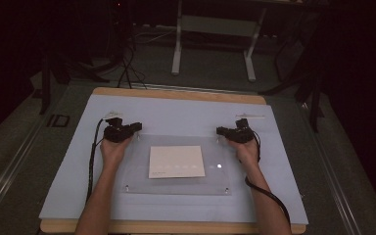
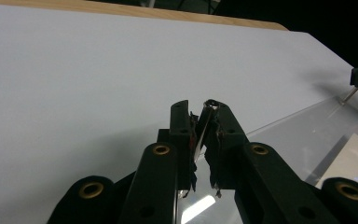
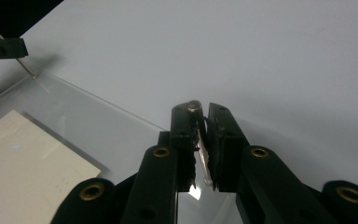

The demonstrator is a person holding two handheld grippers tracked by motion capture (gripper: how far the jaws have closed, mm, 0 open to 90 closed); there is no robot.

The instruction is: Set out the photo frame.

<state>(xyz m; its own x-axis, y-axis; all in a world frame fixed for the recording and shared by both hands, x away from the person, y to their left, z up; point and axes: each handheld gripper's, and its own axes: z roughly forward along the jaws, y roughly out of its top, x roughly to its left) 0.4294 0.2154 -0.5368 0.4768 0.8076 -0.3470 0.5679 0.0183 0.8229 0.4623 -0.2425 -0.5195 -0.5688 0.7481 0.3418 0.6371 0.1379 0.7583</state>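
Both grippers were down at the far corners of the clear acrylic sheet (image 1: 176, 181): the left gripper (image 1: 136, 128) at the far-left corner, the right gripper (image 1: 220, 130) at the far-right one. Seen from the left gripper view, the left gripper (image 2: 204, 116) had its jaws pressed almost together on a small metal screw post (image 2: 208, 122) standing at the sheet's corner. Same story in the right gripper view: the right gripper (image 3: 200, 114) pinched its own screw post (image 3: 196, 140), jaws nearly closed around it.

No containers out there. Under the see-through sheet lay a white card (image 1: 176, 161), about midway between the hands, flat on the pale blue mat (image 1: 78, 161) that covered the wooden table (image 1: 176, 94).

Faint marks ran along the card's near edge, too small to read. A bright glint (image 1: 219, 165) sat on the sheet right of the card. Two more posts marked the near corners, tiny in the high view. Beyond the table everything was dark; a grey stand frame (image 1: 215, 29) was only partly lit.
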